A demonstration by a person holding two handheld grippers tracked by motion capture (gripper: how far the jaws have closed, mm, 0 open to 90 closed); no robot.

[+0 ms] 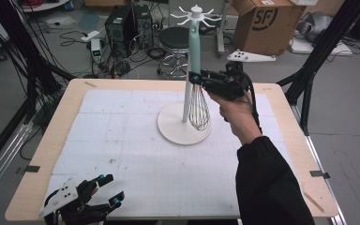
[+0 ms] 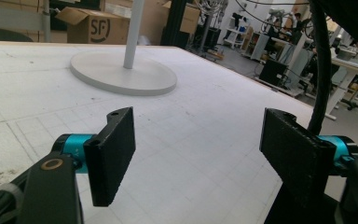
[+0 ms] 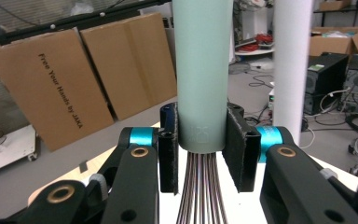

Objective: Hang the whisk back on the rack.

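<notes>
- The left gripper was seen nearest the person, at about 7 o'clock on the table, its jaws standing well apart with nothing between them.
- From that gripper the stand lay at about 1 o'clock, well apart, across bare mat.
- Farther out, the right gripper was held at about 1 o'clock from the table's middle, above the stand's round base.
- Its jaws were clamped on the whisk, the pads pressed against both sides of the pale green handle just above the wires.
- The whisk was held upright, its long axis vertical: handle at 12 o'clock, wire head at 6 o'clock, hanging just over the base.
- The whisk was seen just beside the stand's white pole, which lay at about 3 o'clock from the handle in the right gripper view; whether they touched could not be told.
- The hooks at the pole's top lay toward 12 o'clock, well above the grip.
- The coming move was judged to turn on that vertical gap: the whisk would probably have to be raised along its own axis to reach a hook, and only the right hand was near enough.
</notes>
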